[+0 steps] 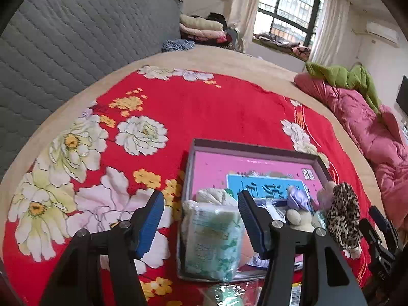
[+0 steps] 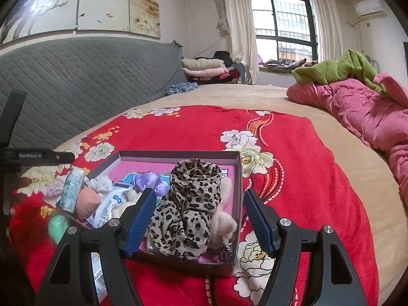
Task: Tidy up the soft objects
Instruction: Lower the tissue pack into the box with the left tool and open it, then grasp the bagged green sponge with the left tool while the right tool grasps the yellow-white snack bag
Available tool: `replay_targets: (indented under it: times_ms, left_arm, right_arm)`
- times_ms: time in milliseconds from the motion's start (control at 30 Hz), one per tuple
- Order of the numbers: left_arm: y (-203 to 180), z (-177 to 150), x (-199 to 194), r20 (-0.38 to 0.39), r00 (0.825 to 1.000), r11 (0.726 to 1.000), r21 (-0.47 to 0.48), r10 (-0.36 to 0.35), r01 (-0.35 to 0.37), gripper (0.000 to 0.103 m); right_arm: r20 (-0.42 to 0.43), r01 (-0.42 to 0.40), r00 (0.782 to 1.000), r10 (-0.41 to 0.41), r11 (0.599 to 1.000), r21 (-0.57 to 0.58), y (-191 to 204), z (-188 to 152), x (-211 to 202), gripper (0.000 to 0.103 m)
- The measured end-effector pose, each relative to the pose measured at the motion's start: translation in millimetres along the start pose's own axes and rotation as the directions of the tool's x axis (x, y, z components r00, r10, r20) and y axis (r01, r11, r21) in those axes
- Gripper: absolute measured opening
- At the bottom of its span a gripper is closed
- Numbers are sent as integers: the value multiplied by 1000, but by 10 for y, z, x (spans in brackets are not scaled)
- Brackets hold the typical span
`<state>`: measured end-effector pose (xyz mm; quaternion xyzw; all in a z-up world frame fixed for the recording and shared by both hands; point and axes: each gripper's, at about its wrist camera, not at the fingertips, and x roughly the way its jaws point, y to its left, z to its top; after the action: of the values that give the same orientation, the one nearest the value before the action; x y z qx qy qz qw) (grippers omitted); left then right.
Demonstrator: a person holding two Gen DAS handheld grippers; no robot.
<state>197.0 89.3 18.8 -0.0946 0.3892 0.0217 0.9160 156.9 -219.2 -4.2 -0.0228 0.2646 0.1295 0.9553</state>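
Leopard-print scarf (image 2: 188, 209) is framed between the right tool's (image 2: 199, 223) parted, empty fingers, heaped inside the box (image 2: 238, 191); the left tool (image 1: 201, 223), likewise parted, is spread around the tissue pack (image 1: 213, 239).

Both wrist cameras are looking closely down along their fingers at the same box (image 1: 255, 150) (image 2: 178, 154), facing the window (image 1: 288, 7) (image 2: 283, 25).

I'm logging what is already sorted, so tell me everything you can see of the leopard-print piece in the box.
The leopard-print scrunchie is thin, gauzy-looking fabric, tan with black spots, gathered in loose ruffled folds. It lies heaped in the right part of the open box, rising above its rim, draped over a pale plush piece and beside a purple satin scrunchie. The right gripper has its jaws spread on either side of it, not closed on it.
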Motion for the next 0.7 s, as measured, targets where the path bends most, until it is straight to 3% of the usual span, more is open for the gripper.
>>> replay_targets:
  times_ms: [700]
  left_arm:
    - [-188, -242, -351, 11, 1000, 996, 84, -9, 8, 60]
  right_arm:
    - [71, 7, 997, -4, 999, -49, 134, 42, -326, 75]
